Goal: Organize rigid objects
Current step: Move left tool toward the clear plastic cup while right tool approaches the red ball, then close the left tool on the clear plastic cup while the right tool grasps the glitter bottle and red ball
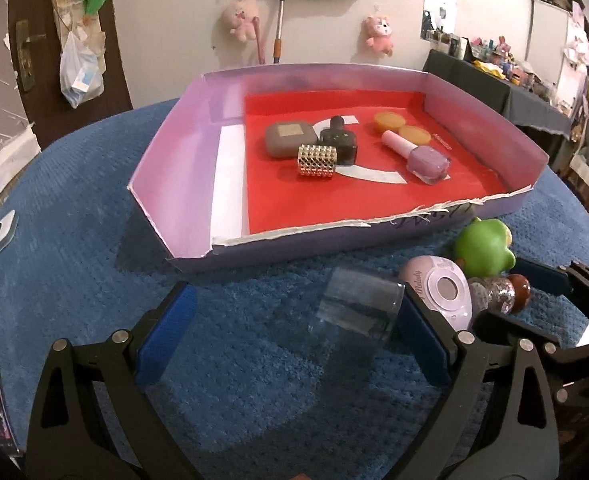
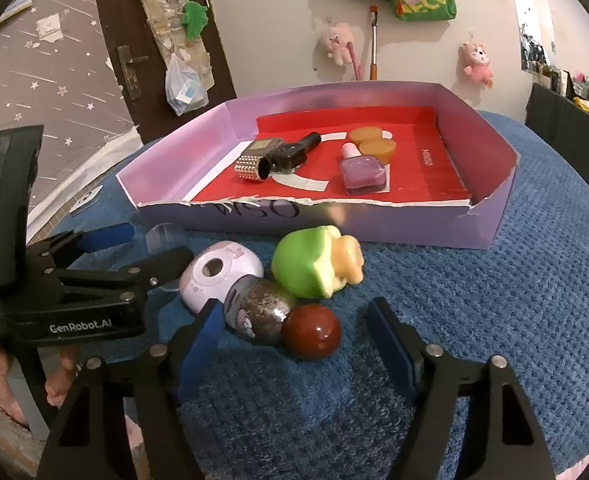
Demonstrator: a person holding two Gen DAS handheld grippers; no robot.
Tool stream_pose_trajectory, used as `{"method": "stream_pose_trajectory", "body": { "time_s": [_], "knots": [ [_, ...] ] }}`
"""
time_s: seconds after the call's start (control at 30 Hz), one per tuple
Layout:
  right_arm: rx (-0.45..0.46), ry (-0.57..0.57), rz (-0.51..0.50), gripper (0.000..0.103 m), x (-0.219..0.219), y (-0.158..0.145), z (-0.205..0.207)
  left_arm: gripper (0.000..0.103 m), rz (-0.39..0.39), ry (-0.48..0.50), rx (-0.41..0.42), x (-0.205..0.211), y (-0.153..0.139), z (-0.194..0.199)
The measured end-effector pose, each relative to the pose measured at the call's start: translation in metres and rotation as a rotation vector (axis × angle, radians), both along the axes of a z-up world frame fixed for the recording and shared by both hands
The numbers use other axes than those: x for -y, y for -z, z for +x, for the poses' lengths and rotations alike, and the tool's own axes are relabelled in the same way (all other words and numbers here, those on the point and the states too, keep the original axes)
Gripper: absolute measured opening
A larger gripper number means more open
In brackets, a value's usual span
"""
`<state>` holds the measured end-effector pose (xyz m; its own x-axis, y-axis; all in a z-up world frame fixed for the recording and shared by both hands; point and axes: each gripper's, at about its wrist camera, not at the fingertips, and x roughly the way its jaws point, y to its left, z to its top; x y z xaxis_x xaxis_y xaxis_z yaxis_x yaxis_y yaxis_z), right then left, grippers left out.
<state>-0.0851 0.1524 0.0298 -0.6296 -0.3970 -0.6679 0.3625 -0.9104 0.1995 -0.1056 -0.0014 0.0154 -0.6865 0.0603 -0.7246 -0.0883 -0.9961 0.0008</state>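
Partly hidden behind the left gripper [image 1: 294, 334], a clear cup [image 1: 358, 310] lies tipped on the blue mat [image 1: 94, 280] between wide-open fingers, against the right pad. Right gripper [image 2: 294, 344] – open, straddling a red-capped bottle [image 2: 290, 320]. Readable: "GenRobot.AI", and "MINISO" inside the box [image 2: 414, 224].

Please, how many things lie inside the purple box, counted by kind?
Nail polish bottles: 2 (dark, lilac)
Orange round discs: 2
Grey compact case: 1
Studded gold cylinder: 1
Total: 6
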Motion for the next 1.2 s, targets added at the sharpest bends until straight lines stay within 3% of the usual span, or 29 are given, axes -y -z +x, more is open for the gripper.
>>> {"method": "stream_pose_trajectory", "body": {
  "time_s": [0.07,0.17,0.43,0.73,0.8,0.83,0.87,1.2],
  "knots": [
    [0.010,-0.025,-0.020,0.061,0.002,0.000,0.002,0.092,0.014,0.009,0.005,0.000,0.001,0.001],
    [0.004,-0.028,-0.008,0.060,0.004,0.000,0.005,0.076,0.053,0.043,0.026,0.000,0.003,0.002],
    [0.010,-0.026,-0.029,0.060,-0.003,-0.001,0.008,0.053,0.047,0.092,0.033,-0.011,0.006,0.006],
    [0.012,-0.023,-0.039,0.060,-0.007,-0.002,0.010,0.052,0.035,0.097,0.038,-0.020,0.007,-0.002],
    [0.011,-0.019,-0.038,0.060,-0.008,-0.002,0.011,0.049,0.045,0.085,0.032,-0.018,0.007,-0.003],
    [0.010,-0.018,-0.037,0.060,-0.009,-0.003,0.012,0.040,0.039,0.078,0.029,-0.018,0.007,-0.004],
    [0.011,-0.019,-0.039,0.060,-0.009,-0.003,0.012,0.038,0.036,0.076,0.030,-0.018,0.007,-0.004],
    [-0.003,-0.012,-0.041,0.060,-0.014,-0.010,0.013,0.032,0.047,0.053,0.005,-0.012,-0.001,0.004]
  ]
}}
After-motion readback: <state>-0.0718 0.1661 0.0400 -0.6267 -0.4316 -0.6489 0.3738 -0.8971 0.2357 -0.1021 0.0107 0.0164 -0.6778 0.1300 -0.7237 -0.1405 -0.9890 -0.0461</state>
